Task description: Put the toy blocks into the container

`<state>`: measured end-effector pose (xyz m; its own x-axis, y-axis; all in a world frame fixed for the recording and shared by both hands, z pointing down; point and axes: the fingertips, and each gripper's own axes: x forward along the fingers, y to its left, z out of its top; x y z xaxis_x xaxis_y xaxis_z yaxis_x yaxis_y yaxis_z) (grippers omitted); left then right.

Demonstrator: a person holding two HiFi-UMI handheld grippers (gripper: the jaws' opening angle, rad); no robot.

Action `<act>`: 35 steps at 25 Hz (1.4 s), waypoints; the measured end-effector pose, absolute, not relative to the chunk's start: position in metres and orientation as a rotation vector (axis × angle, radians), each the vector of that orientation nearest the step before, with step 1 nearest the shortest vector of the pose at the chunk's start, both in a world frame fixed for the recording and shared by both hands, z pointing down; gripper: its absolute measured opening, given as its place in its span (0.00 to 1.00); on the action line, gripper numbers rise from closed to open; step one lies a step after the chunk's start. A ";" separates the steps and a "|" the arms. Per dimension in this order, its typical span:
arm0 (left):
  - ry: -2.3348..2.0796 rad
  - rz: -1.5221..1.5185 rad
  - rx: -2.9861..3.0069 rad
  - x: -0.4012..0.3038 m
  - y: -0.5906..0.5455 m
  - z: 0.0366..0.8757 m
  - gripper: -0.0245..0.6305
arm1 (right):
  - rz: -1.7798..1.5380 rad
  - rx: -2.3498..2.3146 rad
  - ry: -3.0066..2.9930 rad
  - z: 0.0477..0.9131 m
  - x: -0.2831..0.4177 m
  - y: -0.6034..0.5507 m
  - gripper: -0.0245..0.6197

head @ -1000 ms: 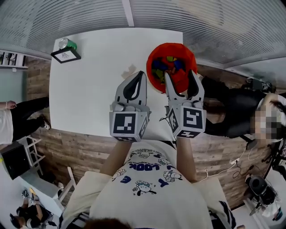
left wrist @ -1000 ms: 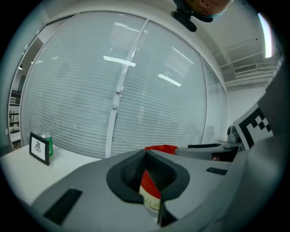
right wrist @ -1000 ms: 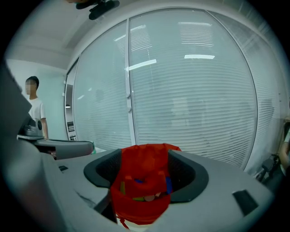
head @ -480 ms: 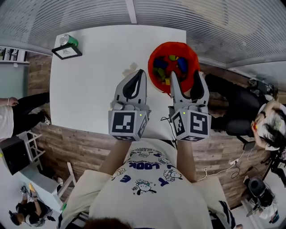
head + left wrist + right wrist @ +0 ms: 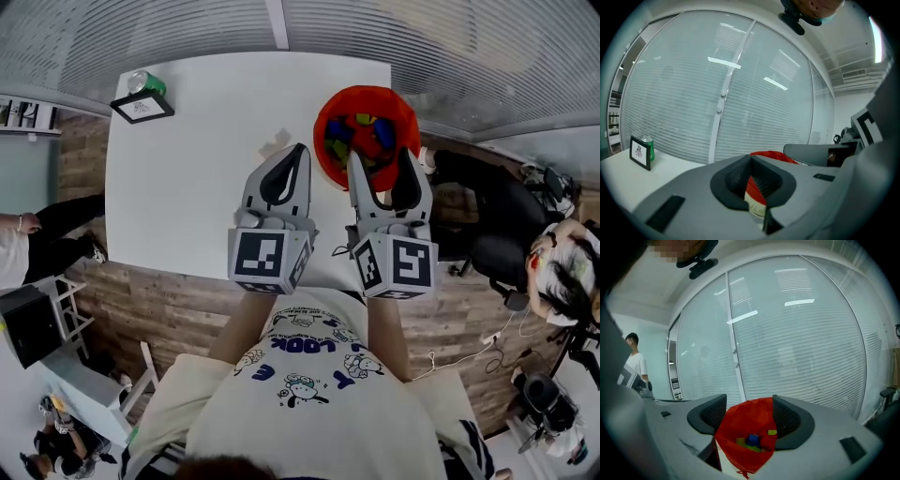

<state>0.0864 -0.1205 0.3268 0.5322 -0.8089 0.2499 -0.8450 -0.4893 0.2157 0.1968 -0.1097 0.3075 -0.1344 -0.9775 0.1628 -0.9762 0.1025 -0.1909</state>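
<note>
The red container (image 5: 322, 141) stands at the white table's (image 5: 187, 187) right edge, holding several coloured toy blocks (image 5: 361, 131). My right gripper (image 5: 380, 161) is open, its tips at the container's near rim, nothing between the jaws. In the right gripper view the container (image 5: 745, 420) sits just beyond the open right gripper (image 5: 749, 399), with blue, green and yellow blocks (image 5: 752, 440) inside. My left gripper (image 5: 300, 150) hovers to the container's left, shut and empty. A small pale piece (image 5: 276, 142) lies on the table just past its tip. The left gripper (image 5: 751, 158) hides most of the container (image 5: 768, 154).
A green can (image 5: 143, 84) and a small black-framed picture (image 5: 141, 109) stand at the table's far left corner. A person in dark clothes (image 5: 487, 225) sits close to the right of the table. Another person (image 5: 28, 239) is at the left.
My right gripper shifted right and forward over the container's rim, then drew back slightly to the left. The left gripper has stayed where it was.
</note>
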 end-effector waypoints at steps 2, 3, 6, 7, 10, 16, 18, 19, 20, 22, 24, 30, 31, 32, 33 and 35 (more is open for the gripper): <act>-1.368 0.165 2.466 0.086 -0.120 0.326 0.08 | -0.391 -2.064 2.329 0.306 0.194 -0.108 0.50; -1.368 0.159 2.463 0.085 -0.119 0.326 0.08 | -0.390 -2.064 2.330 0.306 0.193 -0.107 0.50; -1.375 0.144 2.456 0.080 -0.119 0.324 0.08 | -0.384 -2.059 2.333 0.304 0.188 -0.106 0.50; -1.380 0.145 2.455 0.078 -0.119 0.324 0.08 | -0.379 -2.054 2.336 0.303 0.185 -0.107 0.50; -1.408 0.146 2.443 0.066 -0.119 0.324 0.08 | -0.367 -2.027 2.356 0.299 0.173 -0.108 0.50; -1.495 0.142 2.381 0.028 -0.120 0.324 0.08 | -0.350 -1.929 2.442 0.294 0.134 -0.111 0.50; -1.524 0.138 2.358 0.014 -0.119 0.324 0.08 | -0.341 -1.885 2.481 0.292 0.117 -0.111 0.49; -1.539 0.136 2.347 0.007 -0.119 0.324 0.08 | -0.338 -1.864 2.501 0.292 0.109 -0.111 0.49; -1.554 0.132 2.335 0.001 -0.118 0.324 0.08 | -0.337 -1.845 2.523 0.292 0.101 -0.111 0.49; -1.581 0.125 2.314 -0.012 -0.118 0.326 0.08 | -0.337 -1.811 2.567 0.295 0.084 -0.113 0.49; -1.598 0.123 2.295 -0.023 -0.118 0.328 0.08 | -0.339 -1.786 2.608 0.299 0.070 -0.115 0.49; -1.619 0.117 2.264 -0.050 -0.116 0.332 0.08 | -0.325 -1.777 2.703 0.319 0.040 -0.121 0.49; -1.622 0.116 2.257 -0.055 -0.117 0.334 0.08 | -0.330 -1.781 2.717 0.324 0.036 -0.123 0.49; -1.625 0.117 2.250 -0.059 -0.118 0.335 0.08 | -0.338 -1.788 2.729 0.329 0.033 -0.126 0.49; -1.626 0.117 2.243 -0.063 -0.118 0.337 0.08 | -0.349 -1.796 2.738 0.333 0.030 -0.128 0.49; -1.625 0.118 2.233 -0.069 -0.120 0.341 0.08 | -0.365 -1.810 2.751 0.340 0.025 -0.133 0.49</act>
<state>-0.0694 -0.1200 0.3409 0.3297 -0.9006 0.2832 -0.9320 -0.2627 0.2497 0.0253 -0.1331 0.3396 -0.3927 -0.8819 0.2609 -0.9194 0.3833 -0.0884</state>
